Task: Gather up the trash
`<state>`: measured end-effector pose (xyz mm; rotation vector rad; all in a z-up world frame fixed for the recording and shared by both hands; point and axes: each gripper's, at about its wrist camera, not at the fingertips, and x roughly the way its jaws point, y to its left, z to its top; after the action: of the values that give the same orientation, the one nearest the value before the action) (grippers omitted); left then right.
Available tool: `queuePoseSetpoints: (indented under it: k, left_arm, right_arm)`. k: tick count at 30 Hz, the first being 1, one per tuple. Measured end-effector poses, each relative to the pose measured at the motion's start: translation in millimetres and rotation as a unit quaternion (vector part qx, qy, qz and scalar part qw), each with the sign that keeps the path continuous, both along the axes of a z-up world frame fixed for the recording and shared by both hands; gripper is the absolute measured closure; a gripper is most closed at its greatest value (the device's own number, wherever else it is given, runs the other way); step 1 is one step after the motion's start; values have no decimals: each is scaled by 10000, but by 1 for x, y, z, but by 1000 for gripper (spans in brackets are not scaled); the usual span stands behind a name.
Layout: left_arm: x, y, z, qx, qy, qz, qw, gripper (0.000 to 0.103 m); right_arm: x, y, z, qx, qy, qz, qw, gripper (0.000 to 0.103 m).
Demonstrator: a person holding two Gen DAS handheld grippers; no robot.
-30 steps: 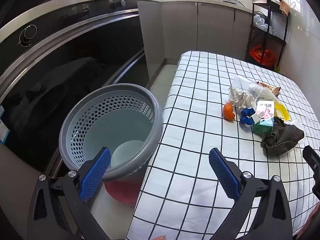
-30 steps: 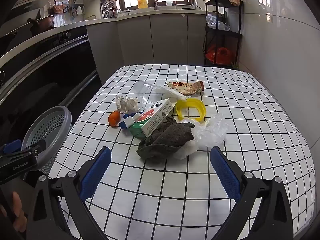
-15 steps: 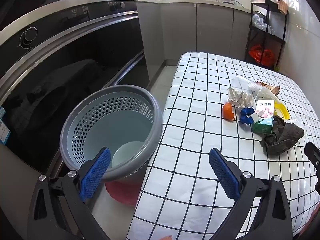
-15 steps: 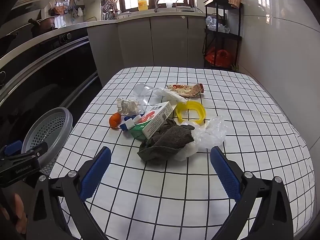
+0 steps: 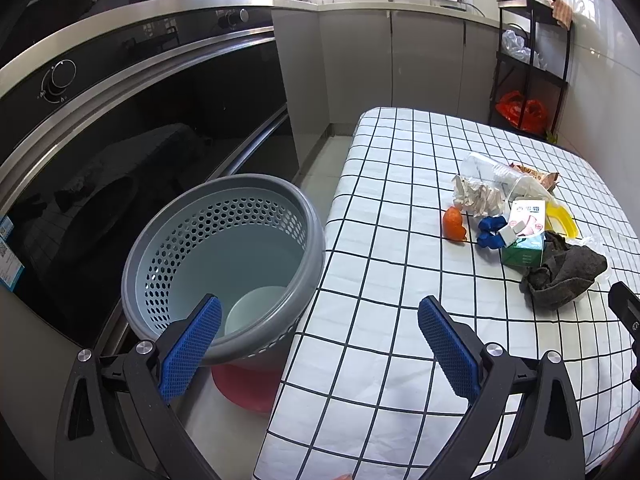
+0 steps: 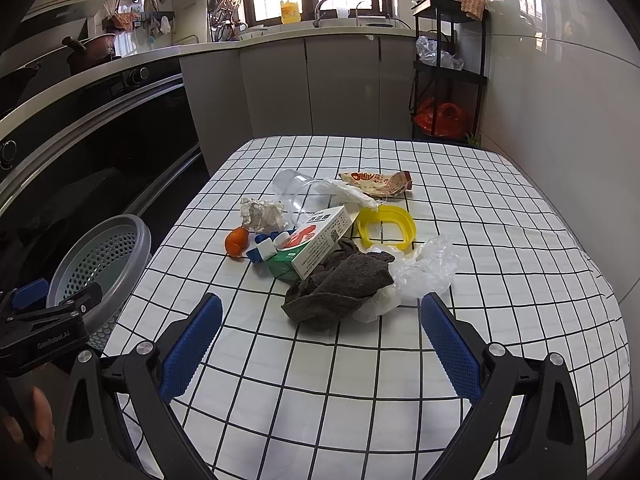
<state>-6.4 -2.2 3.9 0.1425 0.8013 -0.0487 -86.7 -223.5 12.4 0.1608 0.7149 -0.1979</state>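
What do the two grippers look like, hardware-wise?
Both the left gripper and the right gripper have matte black angular frames with silver bolts and blue dimpled pads. In the right wrist view, the left unit's side bears pale "GenRobot.AI" lettering. No cables or sleeves visible.

The basket (image 5: pixel 224 264) is matt grey perforated plastic. A smooth checked cloth (image 6: pixel 360 360) covers the counter. The rag (image 6: pixel 340 288) is rough dark fabric, the bag (image 6: pixel 424 268) thin glossy plastic, the carton (image 6: pixel 316 246) printed card, the cup (image 6: pixel 300 196) clear plastic.
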Motion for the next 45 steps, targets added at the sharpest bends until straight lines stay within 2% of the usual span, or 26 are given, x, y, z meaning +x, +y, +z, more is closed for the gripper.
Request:
queuePoseSetpoints:
  k: [45]
  left_arm:
    - [-1, 1, 0, 18, -26, -9, 10000, 6]
  right_arm:
    - [1, 3, -1, -7, -21, 60, 10000, 8]
